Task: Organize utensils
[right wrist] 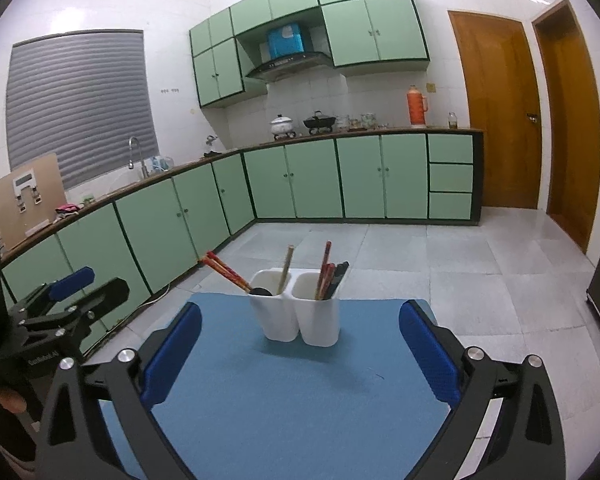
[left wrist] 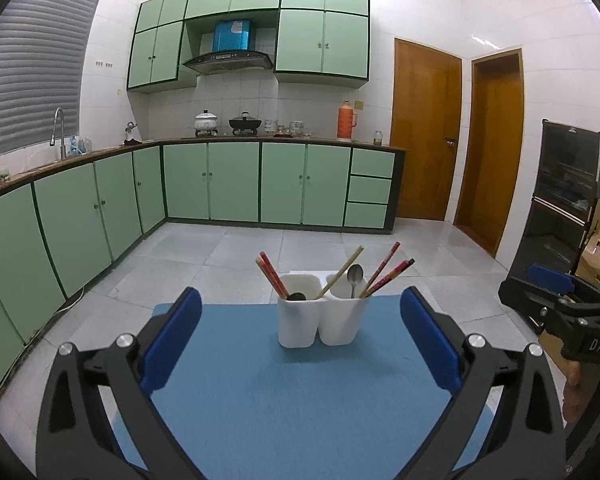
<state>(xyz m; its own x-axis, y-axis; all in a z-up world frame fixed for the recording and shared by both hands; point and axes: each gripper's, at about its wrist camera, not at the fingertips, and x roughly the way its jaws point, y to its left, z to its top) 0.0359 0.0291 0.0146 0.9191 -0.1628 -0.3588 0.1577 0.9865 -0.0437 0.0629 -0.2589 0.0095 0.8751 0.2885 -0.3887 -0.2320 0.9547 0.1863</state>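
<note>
A white two-cup holder (left wrist: 322, 322) stood on the blue mat (left wrist: 284, 408), toward its far edge, with red chopsticks (left wrist: 272, 276) and a dark ladle (left wrist: 297, 296) in its left cup, and a spoon (left wrist: 355, 276), a pale chopstick (left wrist: 342, 272) and more chopsticks (left wrist: 388, 272) in the right. Both the left gripper (left wrist: 300, 344) and the right gripper (right wrist: 300, 352) hung spread wide and empty, short of the holder on its near side.

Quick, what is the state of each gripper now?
Left gripper: open, holding nothing.
Right gripper: open, holding nothing.
</note>
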